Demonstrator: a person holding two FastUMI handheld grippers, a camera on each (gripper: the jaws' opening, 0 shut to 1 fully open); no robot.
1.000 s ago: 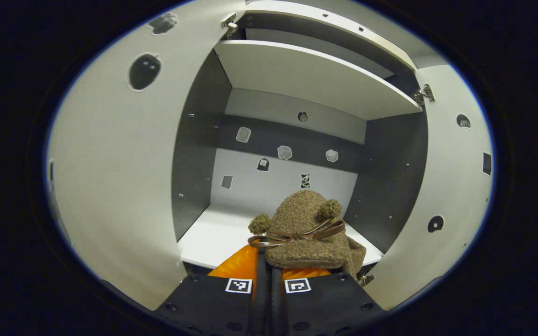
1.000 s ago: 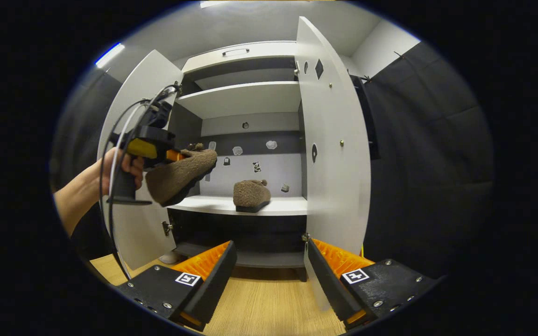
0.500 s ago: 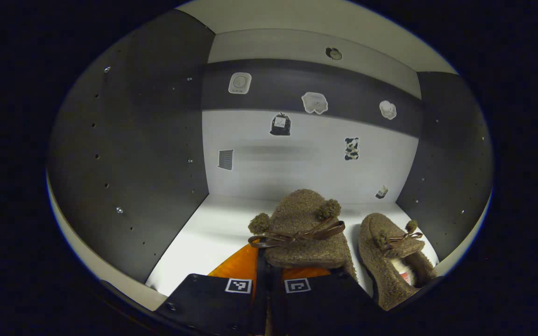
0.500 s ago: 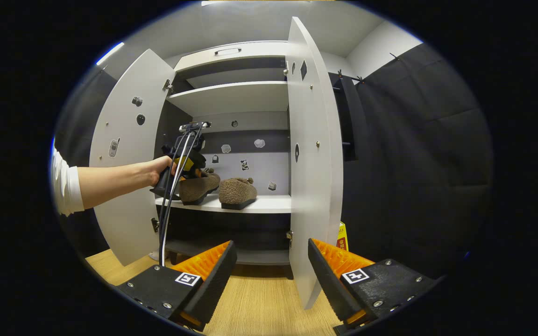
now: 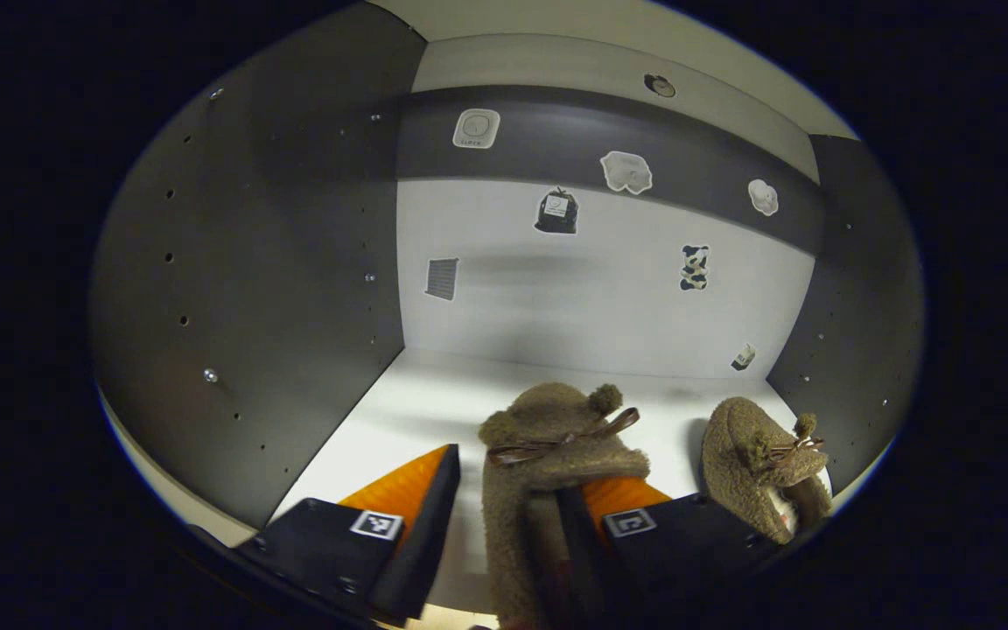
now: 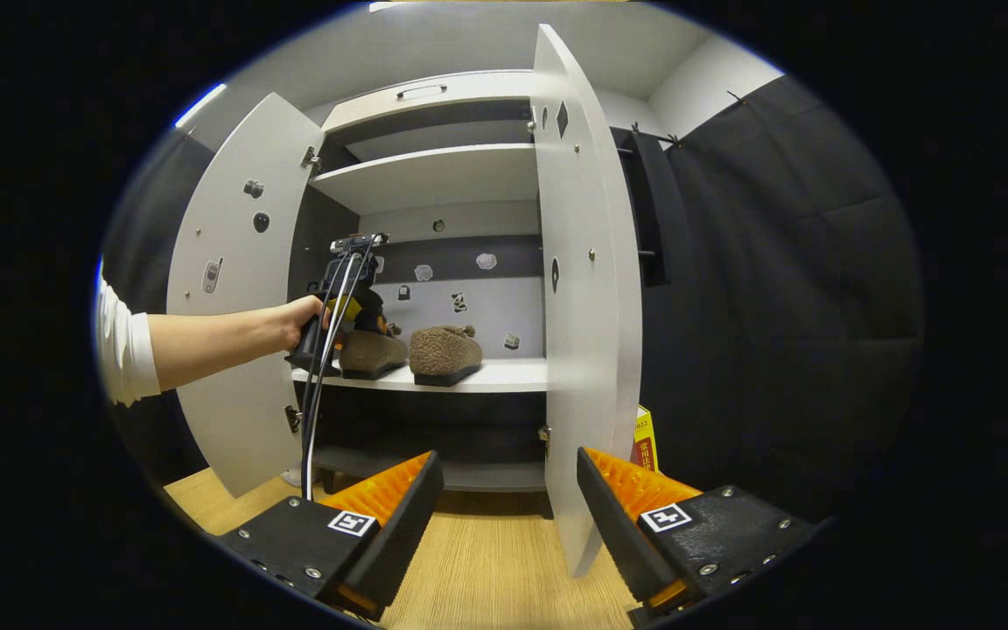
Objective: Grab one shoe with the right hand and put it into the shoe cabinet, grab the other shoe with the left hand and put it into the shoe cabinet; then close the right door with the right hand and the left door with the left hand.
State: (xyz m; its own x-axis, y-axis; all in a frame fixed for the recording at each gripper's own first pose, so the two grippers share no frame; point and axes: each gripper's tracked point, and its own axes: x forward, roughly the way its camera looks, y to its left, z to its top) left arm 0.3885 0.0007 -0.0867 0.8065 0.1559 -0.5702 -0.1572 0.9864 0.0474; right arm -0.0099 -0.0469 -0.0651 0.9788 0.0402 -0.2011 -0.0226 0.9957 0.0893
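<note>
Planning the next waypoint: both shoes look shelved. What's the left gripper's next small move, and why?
Probably pull the left gripper straight back out of the cabinet. Its jaws stand open around the left shoe, which sits on the shelf beside the other shoe. Both doors, left door and right door, are open.
</note>
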